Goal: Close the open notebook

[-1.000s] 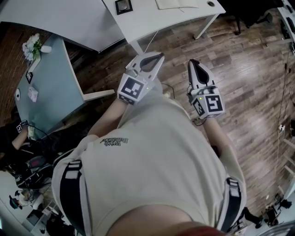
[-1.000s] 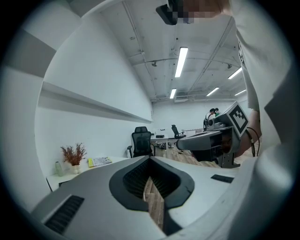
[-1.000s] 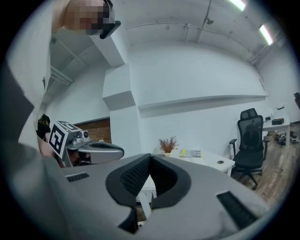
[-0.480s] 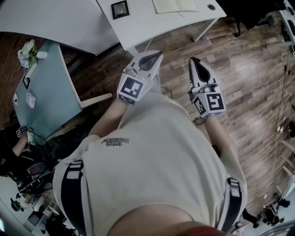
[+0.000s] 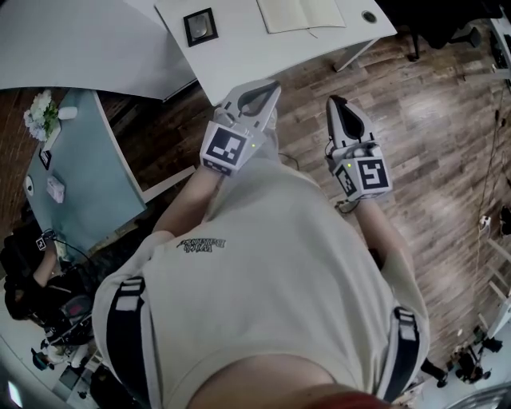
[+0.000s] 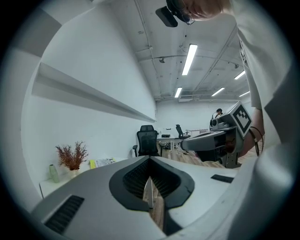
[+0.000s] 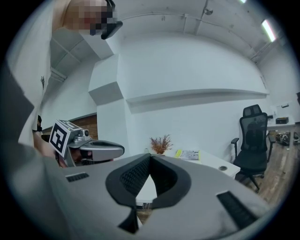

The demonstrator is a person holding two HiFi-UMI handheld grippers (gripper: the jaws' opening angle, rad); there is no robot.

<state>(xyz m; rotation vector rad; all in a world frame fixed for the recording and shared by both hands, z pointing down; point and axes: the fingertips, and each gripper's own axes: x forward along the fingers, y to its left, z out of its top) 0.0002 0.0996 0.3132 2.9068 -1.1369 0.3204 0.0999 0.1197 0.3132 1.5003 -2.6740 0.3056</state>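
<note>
The open notebook (image 5: 299, 13) lies flat with its pale pages up on the white table (image 5: 239, 56) at the top of the head view. Both grippers are held out in front of the person's chest, above the wooden floor and short of the table's near edge. My left gripper (image 5: 268, 88) points at the table, its fingertips together and nothing between them. My right gripper (image 5: 333, 103) is beside it, also shut and empty. The left gripper view shows closed jaw tips (image 6: 149, 160) and the right gripper (image 6: 208, 139). The right gripper view shows closed tips (image 7: 150, 156).
A black square item (image 5: 200, 26) and a round black grommet (image 5: 368, 15) are on the same table. A teal table (image 5: 80, 176) with flowers (image 5: 38, 113) stands at the left. A dried plant (image 7: 161, 143) and a black office chair (image 7: 253, 140) are ahead.
The white table and notebook have come further into view and nearer. Both grippers, still shut, have moved forward with the person towards the table.
</note>
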